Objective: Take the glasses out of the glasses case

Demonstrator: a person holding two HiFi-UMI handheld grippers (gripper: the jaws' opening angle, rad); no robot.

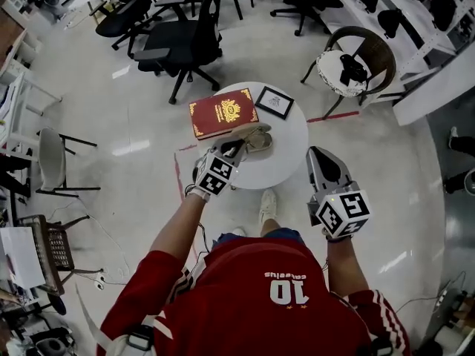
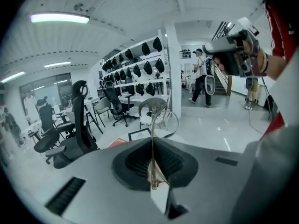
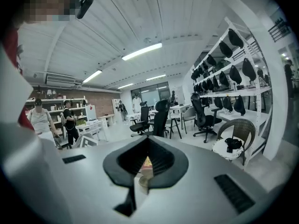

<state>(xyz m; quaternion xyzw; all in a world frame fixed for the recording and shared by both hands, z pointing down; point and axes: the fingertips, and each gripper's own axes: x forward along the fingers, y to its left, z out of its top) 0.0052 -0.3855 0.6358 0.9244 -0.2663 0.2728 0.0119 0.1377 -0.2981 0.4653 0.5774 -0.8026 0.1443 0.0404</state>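
My left gripper [image 1: 238,148] hangs above the near side of the round white table [image 1: 293,154], shut on the thin-rimmed glasses [image 2: 163,123]. In the left gripper view one temple runs up between the pads and a clear round lens stands beyond the tips. The tan glasses case [image 1: 257,139] lies open on the table just past that gripper. My right gripper [image 1: 318,156] hovers at the table's right edge with its jaws together and nothing in them. Through them the case [image 3: 144,178] shows small and low.
A red book [image 1: 223,112] and a black picture frame [image 1: 274,102] lie on the far half of the table. Black office chairs [image 1: 178,43] stand behind it and a wicker chair [image 1: 356,65] at the back right. People walk in the background.
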